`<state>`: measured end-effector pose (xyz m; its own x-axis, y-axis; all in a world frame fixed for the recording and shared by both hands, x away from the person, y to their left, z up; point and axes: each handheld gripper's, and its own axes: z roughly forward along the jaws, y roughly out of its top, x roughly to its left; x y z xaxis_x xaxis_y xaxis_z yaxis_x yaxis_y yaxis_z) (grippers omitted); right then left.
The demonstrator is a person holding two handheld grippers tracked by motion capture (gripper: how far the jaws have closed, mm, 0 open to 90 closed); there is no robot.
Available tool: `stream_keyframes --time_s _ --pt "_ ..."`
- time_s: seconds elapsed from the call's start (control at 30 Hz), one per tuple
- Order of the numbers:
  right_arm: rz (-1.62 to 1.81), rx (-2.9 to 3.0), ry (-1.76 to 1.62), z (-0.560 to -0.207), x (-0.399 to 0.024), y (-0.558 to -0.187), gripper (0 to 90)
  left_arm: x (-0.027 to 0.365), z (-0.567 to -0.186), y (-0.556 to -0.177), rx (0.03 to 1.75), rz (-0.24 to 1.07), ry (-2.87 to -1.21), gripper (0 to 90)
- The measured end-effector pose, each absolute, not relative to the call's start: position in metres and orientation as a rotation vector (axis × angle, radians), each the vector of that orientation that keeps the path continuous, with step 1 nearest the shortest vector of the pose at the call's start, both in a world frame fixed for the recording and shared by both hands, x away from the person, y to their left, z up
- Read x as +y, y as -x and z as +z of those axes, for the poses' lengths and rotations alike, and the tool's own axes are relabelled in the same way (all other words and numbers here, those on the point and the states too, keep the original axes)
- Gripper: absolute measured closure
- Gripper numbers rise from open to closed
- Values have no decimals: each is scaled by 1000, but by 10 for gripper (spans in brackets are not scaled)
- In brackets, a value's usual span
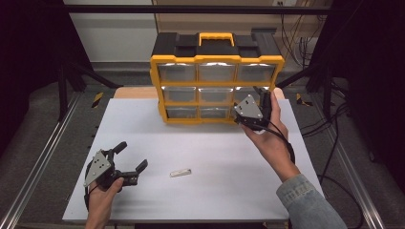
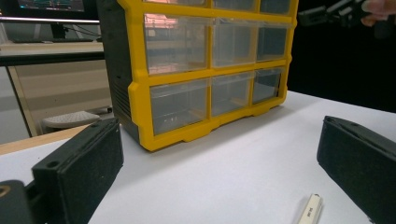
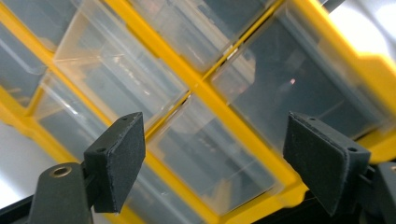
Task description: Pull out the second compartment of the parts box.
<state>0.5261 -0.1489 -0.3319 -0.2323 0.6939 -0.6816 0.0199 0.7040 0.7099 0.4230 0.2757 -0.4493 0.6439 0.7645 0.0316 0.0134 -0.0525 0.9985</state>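
Observation:
A yellow and black drawer cabinet (image 1: 217, 81) with clear plastic drawers stands at the back of the white table (image 1: 143, 119). My right gripper (image 1: 264, 94) is raised in front of the cabinet's right-hand column of drawers. Its jaws are open and nothing lies between the pads. In the right gripper view the clear drawers (image 3: 210, 154) and yellow frame run slanted, close behind the open right gripper (image 3: 214, 126). My left gripper (image 1: 132, 155) rests open near the table's front left. A small white stick (image 1: 180, 172) lies just to its right. The same stick (image 2: 309, 210) lies ahead of the open left gripper (image 2: 217, 128).
The cabinet (image 2: 196, 70) has a yellow carry handle (image 1: 216, 37) on top. Metal rails and dark frame posts run along both sides of the table. Cables hang at the back right. The right hand's gripper (image 2: 327, 14) is in the top right of the left gripper view.

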Motion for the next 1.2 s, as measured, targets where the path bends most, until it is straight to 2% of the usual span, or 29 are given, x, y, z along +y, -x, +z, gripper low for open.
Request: stream_keyframes --time_s 0.5,0.73,0.87,1.1,1.2 --pt "559 1643 -437 -310 -130 -542 262 277 -449 -423 682 695 -1510 3" --pt "485 1589 -351 -306 -121 -542 406 277 -449 -422 684 696 -1507 3" --pt "440 1568 -306 -307 -117 -546 427 278 -448 -421 684 723 -1505 12" --pt "375 1518 -223 -309 -111 -549 549 279 -448 -421 687 720 -1502 12" --pt "359 1495 -206 -309 -109 -551 574 278 -448 -421 683 719 -1508 12"
